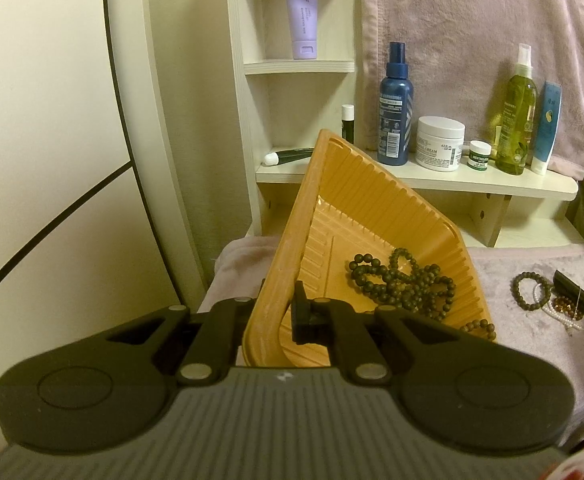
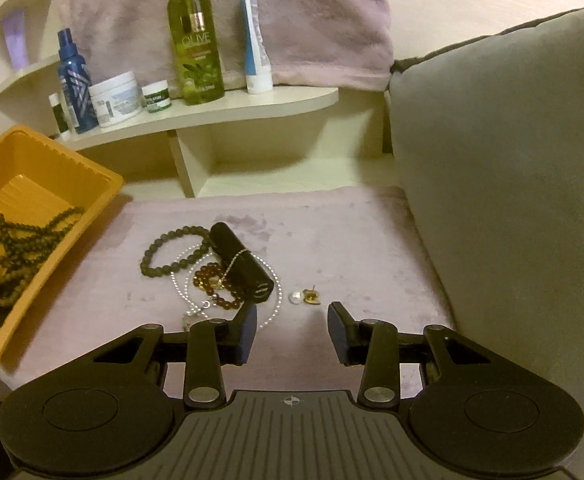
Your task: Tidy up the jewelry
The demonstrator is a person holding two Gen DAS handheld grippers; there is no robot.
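L tongs (image 1: 277,312): closed on near rim of ribbed orange plastic tray (image 1: 356,216), tray tilted up on its side edge. Inside tray: heap of dark round-bead strands (image 1: 404,280) slid to low corner; one strand hangs over tray's lower rim.

R tongs (image 2: 292,330): wide apart, holding nothing, above near edge of mauve plush mat (image 2: 332,232).

Mid-mat, beside tray: dark bead bracelet (image 2: 171,252), silver ball chain (image 2: 187,280), amber bead bracelet (image 2: 211,284), black lipstick-type tube (image 2: 239,264) lying across them. Pearl stud and small gold pc (image 2: 304,297) just R of pile; detail unclear.

Far: toiletry bottles (image 2: 193,40) on cream shelf (image 2: 275,100).
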